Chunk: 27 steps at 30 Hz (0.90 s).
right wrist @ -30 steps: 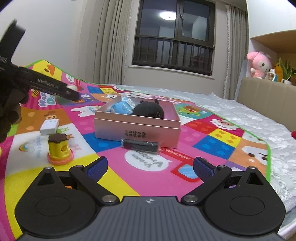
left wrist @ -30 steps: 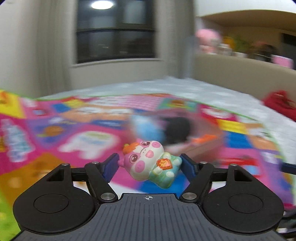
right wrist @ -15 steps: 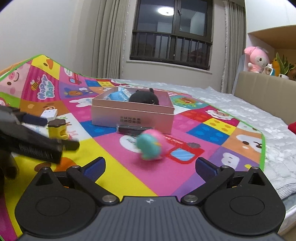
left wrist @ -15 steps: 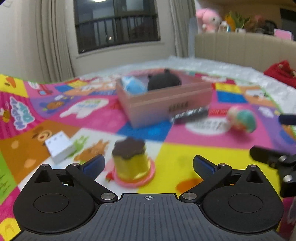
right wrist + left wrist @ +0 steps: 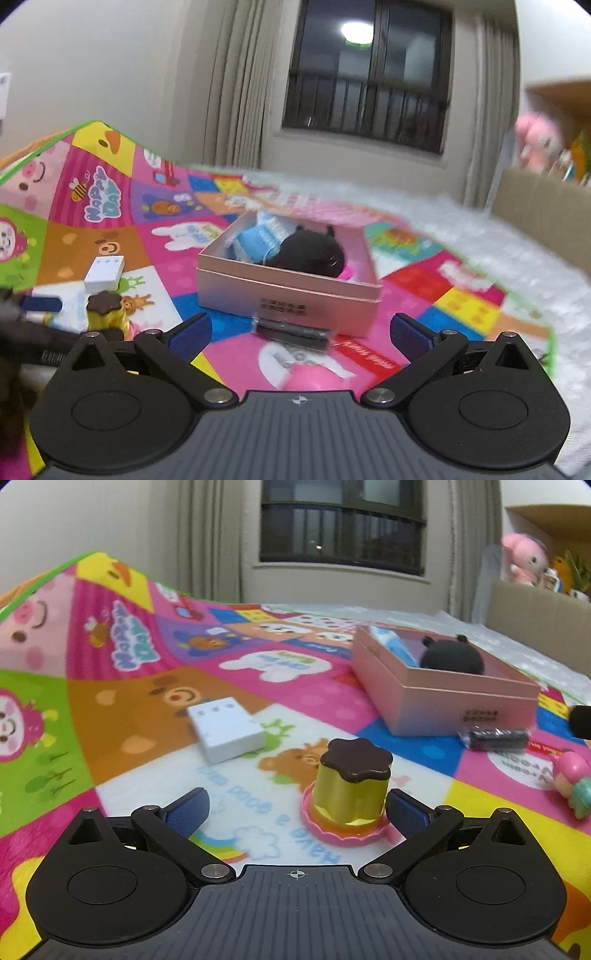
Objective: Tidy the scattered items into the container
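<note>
My left gripper [image 5: 297, 808] is open, low over the play mat. A yellow pudding toy [image 5: 351, 790] with a brown top on a pink base stands between its fingers, close to the right pad, untouched. The pink box [image 5: 443, 698] holds a black plush [image 5: 452, 657] and a blue packet [image 5: 395, 650]. A black wrapped bar [image 5: 495, 738] lies at the box's front. The pink and green figurine [image 5: 572, 779] lies on the mat at far right. My right gripper [image 5: 299, 334] is open and empty, facing the box [image 5: 288, 291]; the bar [image 5: 295, 332] lies just ahead of it.
A white block [image 5: 227, 729] lies on the mat left of the pudding toy [image 5: 105, 310]. The colourful mat [image 5: 129, 701] covers a bed with a white quilt [image 5: 498, 240] to the right. A beige headboard [image 5: 535, 624] with plush toys stands at the far right.
My left gripper let go of the pig figurine, which rolled onto the mat short of the box. It then sank around the pudding toy. My right gripper swung towards the box.
</note>
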Tool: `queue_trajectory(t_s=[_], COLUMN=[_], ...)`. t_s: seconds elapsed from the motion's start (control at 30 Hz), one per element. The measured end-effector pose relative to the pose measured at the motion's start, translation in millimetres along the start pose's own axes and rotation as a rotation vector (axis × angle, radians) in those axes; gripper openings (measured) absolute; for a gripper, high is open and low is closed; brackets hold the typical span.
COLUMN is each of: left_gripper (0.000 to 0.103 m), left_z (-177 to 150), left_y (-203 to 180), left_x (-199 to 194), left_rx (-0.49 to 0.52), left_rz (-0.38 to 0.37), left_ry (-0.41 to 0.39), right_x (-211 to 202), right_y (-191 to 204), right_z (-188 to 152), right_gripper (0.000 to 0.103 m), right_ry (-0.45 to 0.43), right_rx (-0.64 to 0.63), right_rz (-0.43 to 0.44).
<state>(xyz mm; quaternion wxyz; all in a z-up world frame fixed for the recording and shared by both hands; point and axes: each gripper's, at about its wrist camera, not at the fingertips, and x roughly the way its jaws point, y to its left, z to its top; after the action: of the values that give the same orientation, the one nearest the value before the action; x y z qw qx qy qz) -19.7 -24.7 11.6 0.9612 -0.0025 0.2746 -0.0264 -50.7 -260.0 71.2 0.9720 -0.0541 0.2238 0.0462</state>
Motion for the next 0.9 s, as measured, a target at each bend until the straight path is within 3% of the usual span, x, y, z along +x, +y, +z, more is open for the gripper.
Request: queue_trajectory(t_s=[0.1, 0.23, 0.33, 0.37, 0.43, 0.6, 0.73, 0.9], left_gripper=[0.103, 0.103, 0.103, 0.103, 0.103, 0.103, 0.103, 0.103], left_z=[-2, -9, -12, -12, -12, -12, -12, -11], left_y=[1, -9, -14, -15, -13, -7, -8, -5], left_x=[1, -6, -9, -9, -8, -5, -6, -10], left_rx=[-0.013, 0.044, 0.079, 0.083, 0.074, 0.042, 0.047, 0.031], left_rz=[-0.002, 0.013, 0.025, 0.024, 0.017, 0.003, 0.009, 0.002], left_ry=[-0.005, -0.056, -0.083, -0.083, -0.079, -0.065, -0.070, -0.084], right_x=[39, 90, 127, 136, 146, 120, 79, 36], right_y=[-1, 0, -10, -11, -8, -2, -26, -62], right_z=[15, 22, 24, 24, 22, 19, 22, -3], right_gripper=[0.103, 0.103, 0.102, 0.090, 0.083, 0.080, 0.080, 0.081], right_ry=[0.116, 0.250, 0.386, 0.422, 0.461, 0.400, 0.300, 0.191], right_rx=[0.039, 0.036, 0.120, 0.145, 0.122, 0.037, 0.079, 0.110], right_rz=[0.032, 0.001, 0.006, 0.005, 0.008, 0.001, 0.015, -0.137])
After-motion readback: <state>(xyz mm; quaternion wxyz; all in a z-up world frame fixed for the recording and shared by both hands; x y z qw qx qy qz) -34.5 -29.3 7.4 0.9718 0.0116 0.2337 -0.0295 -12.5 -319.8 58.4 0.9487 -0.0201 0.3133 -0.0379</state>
